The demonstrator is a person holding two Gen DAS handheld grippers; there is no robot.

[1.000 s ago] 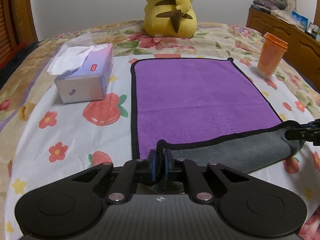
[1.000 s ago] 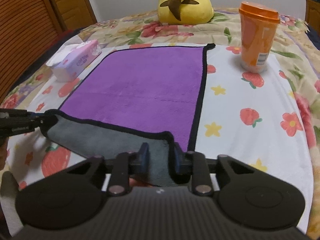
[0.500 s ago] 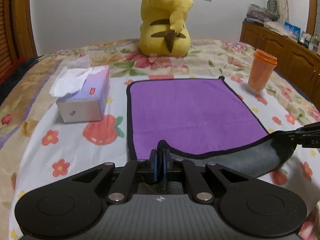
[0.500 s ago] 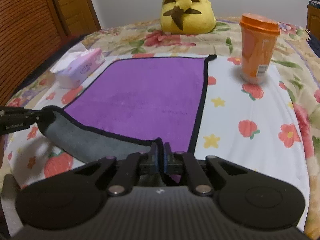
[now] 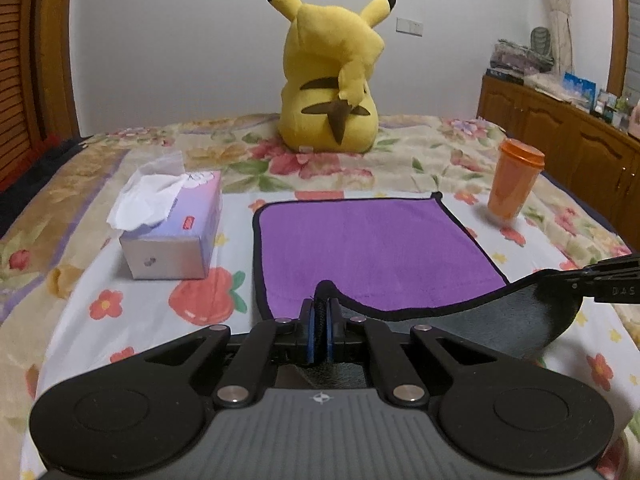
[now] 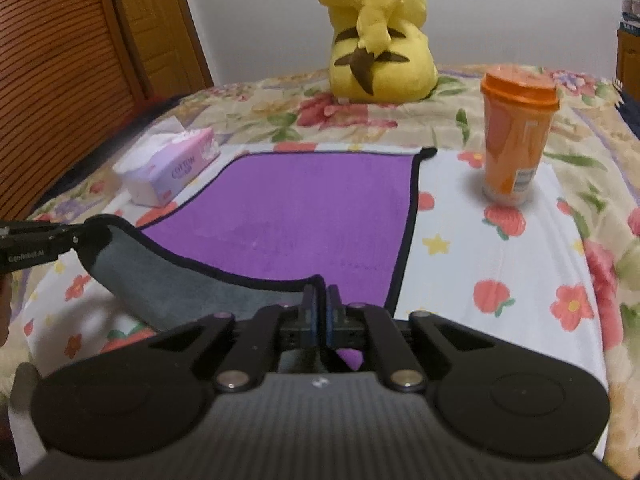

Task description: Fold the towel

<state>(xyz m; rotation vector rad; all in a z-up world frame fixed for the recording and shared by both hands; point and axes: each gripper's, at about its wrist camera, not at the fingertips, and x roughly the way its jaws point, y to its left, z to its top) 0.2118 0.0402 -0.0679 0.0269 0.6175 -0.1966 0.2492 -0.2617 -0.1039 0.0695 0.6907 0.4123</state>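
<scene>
The left gripper (image 5: pixel 320 312) is clamped on the towel's (image 5: pixel 372 248) near left corner; the right gripper (image 6: pixel 320 304) is clamped on its near right corner. The near edge hangs lifted between them, grey underside showing, while the far part lies flat on the bed (image 5: pixel 132 312). A tissue box (image 5: pixel 176 232) stands just left, a cup (image 6: pixel 516 136) right, and a plush (image 5: pixel 332 76) sits well beyond.

The purple towel (image 5: pixel 372 248) with black trim lies mid-bedspread, far edge flat, near edge lifted, showing its grey underside.
</scene>
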